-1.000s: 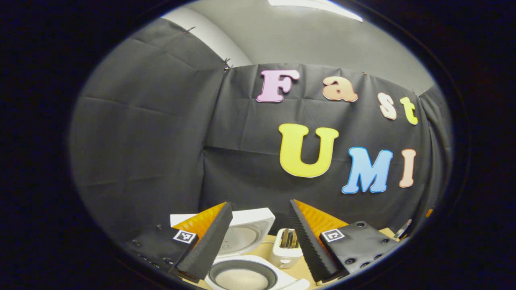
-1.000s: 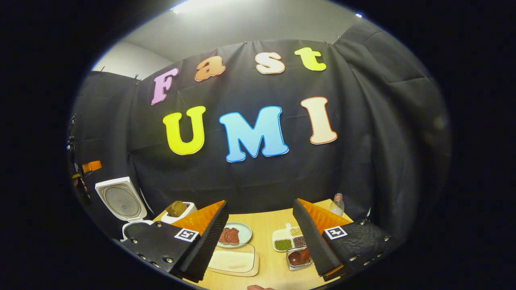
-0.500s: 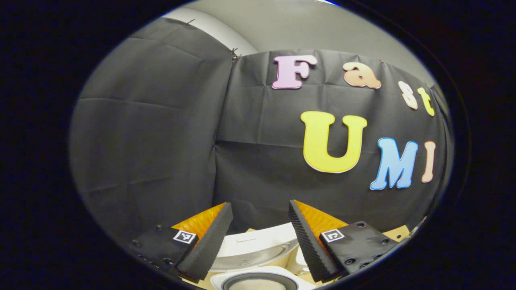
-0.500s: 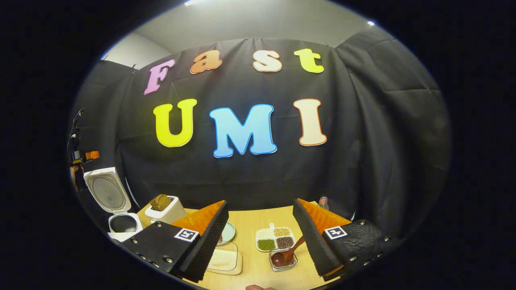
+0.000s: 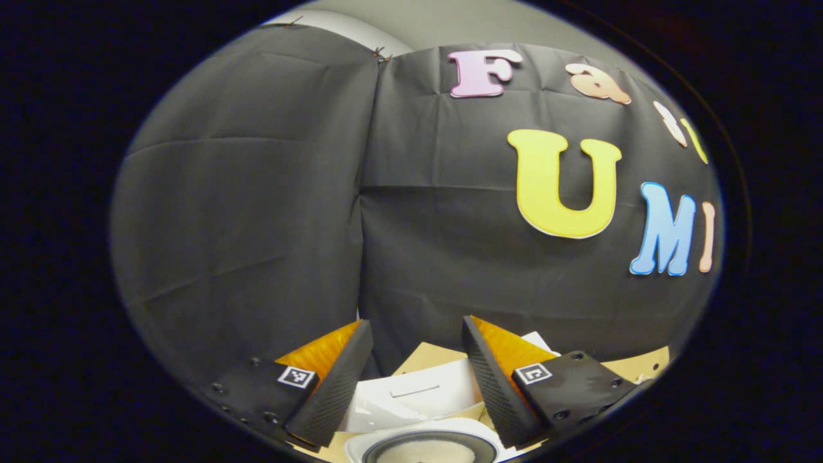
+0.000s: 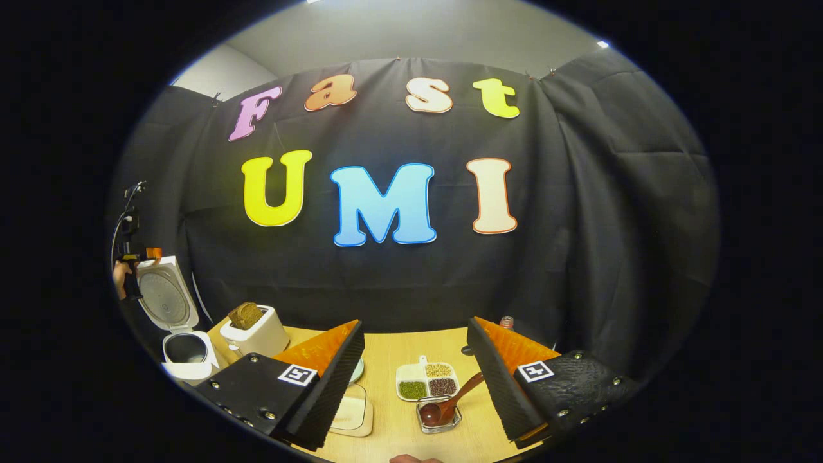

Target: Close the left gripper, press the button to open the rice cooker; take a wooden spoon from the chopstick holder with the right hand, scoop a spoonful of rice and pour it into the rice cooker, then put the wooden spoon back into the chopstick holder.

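1. Left tool (image 5: 416, 379) released, fingers spread, poised above the rice cooker (image 5: 424, 411) with lid raised and pale contents in the pot.
2. Right tool (image 6: 418, 379) released, holding nothing, over the tabletop (image 6: 398, 350).
3. Wooden spoon (image 6: 450, 404) resting in a small clear container, bowl down, just beside a divided grain dish (image 6: 427, 382).
4. Toaster (image 6: 254, 331) beside the open cooker at far left.
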`<state>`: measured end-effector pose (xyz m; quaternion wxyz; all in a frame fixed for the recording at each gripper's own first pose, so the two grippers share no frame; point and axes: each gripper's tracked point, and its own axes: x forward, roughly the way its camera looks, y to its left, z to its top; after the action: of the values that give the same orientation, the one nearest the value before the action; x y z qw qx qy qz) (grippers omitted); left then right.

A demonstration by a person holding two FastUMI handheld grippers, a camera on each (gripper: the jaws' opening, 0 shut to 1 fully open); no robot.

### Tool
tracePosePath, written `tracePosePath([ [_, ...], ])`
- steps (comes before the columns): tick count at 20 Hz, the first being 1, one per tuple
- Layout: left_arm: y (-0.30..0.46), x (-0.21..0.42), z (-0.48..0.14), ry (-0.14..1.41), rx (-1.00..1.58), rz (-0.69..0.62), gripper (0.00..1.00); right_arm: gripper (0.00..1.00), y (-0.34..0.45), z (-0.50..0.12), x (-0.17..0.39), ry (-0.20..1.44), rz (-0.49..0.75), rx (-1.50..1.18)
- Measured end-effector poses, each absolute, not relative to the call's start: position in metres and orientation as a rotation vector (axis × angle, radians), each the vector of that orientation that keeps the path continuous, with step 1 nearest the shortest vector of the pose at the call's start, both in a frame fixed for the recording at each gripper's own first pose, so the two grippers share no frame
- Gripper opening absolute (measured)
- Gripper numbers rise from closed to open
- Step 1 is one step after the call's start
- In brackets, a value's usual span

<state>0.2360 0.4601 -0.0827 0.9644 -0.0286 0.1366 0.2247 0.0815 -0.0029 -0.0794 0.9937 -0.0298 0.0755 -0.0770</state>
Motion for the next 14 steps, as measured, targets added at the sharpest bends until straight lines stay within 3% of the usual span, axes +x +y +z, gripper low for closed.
tracePosePath([
  [5, 0.436, 0.214, -0.086, 0.247, -0.039, 0.460, 1.00, 0.98, 0.007, -0.077, 0.083, 0.136, -0.110, -0.042],
  [8, 0.417, 0.195, -0.091, 0.225, -0.020, 0.477, 0.94, 0.97, 0.009, -0.080, 0.087, 0.150, -0.086, -0.028],
  [12, 0.382, 0.167, -0.108, 0.212, -0.007, 0.486, 1.00, 0.98, 0.008, -0.068, 0.091, 0.131, -0.068, -0.020],
  [14, 0.362, 0.149, -0.123, 0.201, 0.006, 0.494, 0.97, 0.97, 0.009, -0.069, 0.092, 0.140, -0.057, -0.032],
])
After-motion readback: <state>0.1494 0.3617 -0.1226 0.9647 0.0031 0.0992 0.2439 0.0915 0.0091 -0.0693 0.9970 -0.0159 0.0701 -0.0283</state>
